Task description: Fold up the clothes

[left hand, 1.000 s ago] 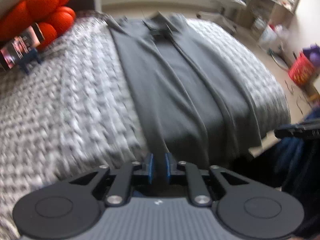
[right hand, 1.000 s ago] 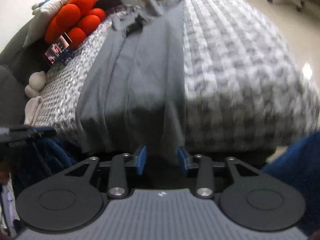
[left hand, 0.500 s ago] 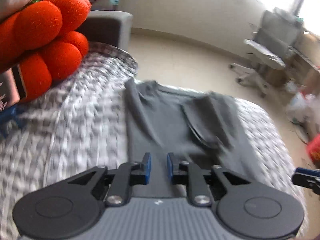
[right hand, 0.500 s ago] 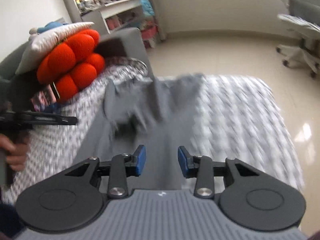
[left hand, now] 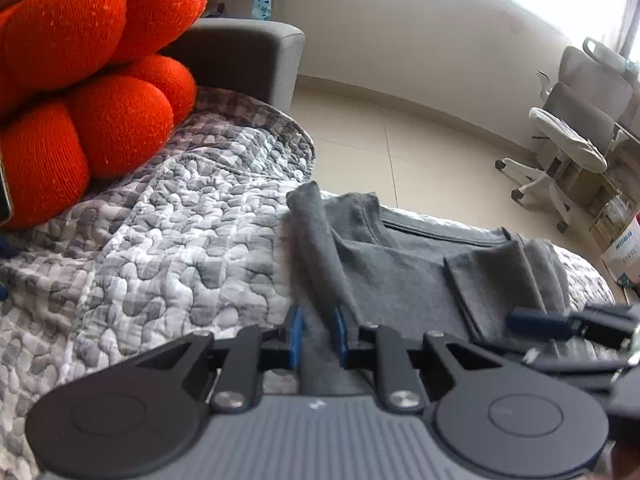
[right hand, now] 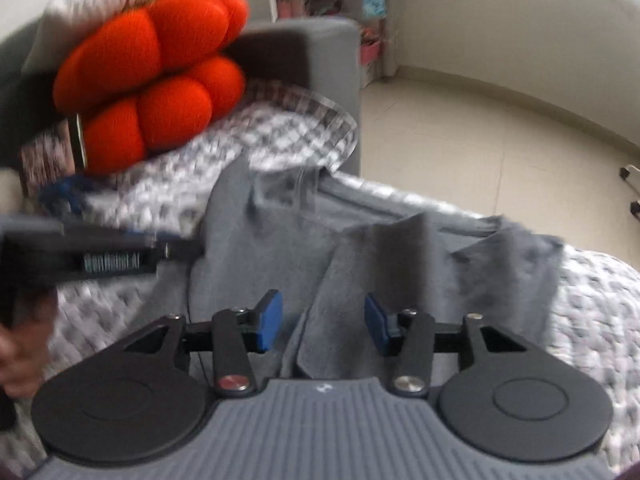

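A grey T-shirt (left hand: 400,276) lies on the quilted grey-white bedcover (left hand: 180,240), its collar at the far end and a sleeve folded in on top. My left gripper (left hand: 318,336) sits at the shirt's left side near the collar. Its blue pads stand narrow, with a fold of grey cloth pinched between them. My right gripper (right hand: 322,322) hovers over the shirt (right hand: 280,240) near the folded sleeve. Its jaws are opening; cloth lies between the pads but they do not press on it. In the right wrist view the picture is blurred by motion.
A big orange knotted cushion (left hand: 100,80) rests against the grey sofa arm (left hand: 240,52) at the bed's far left. Beyond the bed are pale floor tiles, an office chair (left hand: 572,132) and a cardboard box (left hand: 624,248). A hand (right hand: 20,360) shows at the left edge.
Both grippers travelled from the bed's near edge along the shirt to its collar end, bringing the lower part over. The right jaws have widened; the left jaws look the same.
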Motion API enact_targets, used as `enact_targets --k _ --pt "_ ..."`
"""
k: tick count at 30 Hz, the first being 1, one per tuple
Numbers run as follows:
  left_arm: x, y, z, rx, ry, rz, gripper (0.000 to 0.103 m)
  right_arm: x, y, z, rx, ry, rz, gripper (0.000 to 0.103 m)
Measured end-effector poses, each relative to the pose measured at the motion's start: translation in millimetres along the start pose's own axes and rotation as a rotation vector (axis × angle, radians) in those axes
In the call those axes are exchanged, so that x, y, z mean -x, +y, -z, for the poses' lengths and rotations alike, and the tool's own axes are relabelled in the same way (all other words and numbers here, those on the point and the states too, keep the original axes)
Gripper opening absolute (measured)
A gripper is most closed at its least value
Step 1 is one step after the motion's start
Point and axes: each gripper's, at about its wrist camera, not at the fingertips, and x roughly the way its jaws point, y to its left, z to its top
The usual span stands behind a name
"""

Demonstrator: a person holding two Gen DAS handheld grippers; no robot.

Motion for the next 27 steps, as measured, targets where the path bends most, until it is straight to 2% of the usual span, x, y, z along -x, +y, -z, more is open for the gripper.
enact_targets --k 2,3,7,11,15,17,18,20,22,27 --pt "-2.9 2.1 -1.7 0.006 -0.002 0.003 0.018 -2.9 2.6 4.5 0.055 0.009 0.064 0.025" --pt "-3.8 1.9 -2.1 0.005 -0.005 0.004 0.018 1.4 -1.5 4.2 0.033 0.005 0.054 0.009" --pt "-5.5 -2.5 -3.4 -0.015 -0.014 0.01 0.018 29.0 -31.2 -0.8 -0.155 -0.064 0.034 0.008" --pt "-6.6 -10.4 -1.5 -0.055 -0.031 0.024 0.018 49.9 -48.3 -0.2 -0.245 -0.122 0.012 0.008" --pt "-12.1 -19.0 4.3 -0.119 -0.026 0.019 0.021 65.3 -43.6 -0.9 -0.284 -0.2 -0.099 0.008" --pt "-15.9 -17.5 6.3 -0.117 -0.015 0.017 0.022 58.7 -33.4 -3.8 -0.232 -0.188 -0.122 0.009" --pt "-15.2 -16.1 5.6 -0.109 -0.015 0.021 0.023 50.2 -28.3 -4.3 -0.206 -0.165 -0.103 0.012" --pt "-11.5 -12.0 2.8 -0.089 -0.013 0.027 0.023 29.6 -21.7 -0.5 -0.173 -0.086 -0.045 0.017" --pt "-8.8 -5.2 0.4 -0.066 -0.014 0.028 0.023 17.7 -20.7 5.2 -0.178 -0.034 -0.072 0.017" --pt "-6.9 13.6 -6.1 0.017 -0.018 0.038 0.023 19.0 -17.5 -1.8 -0.157 -0.054 -0.143 0.018"
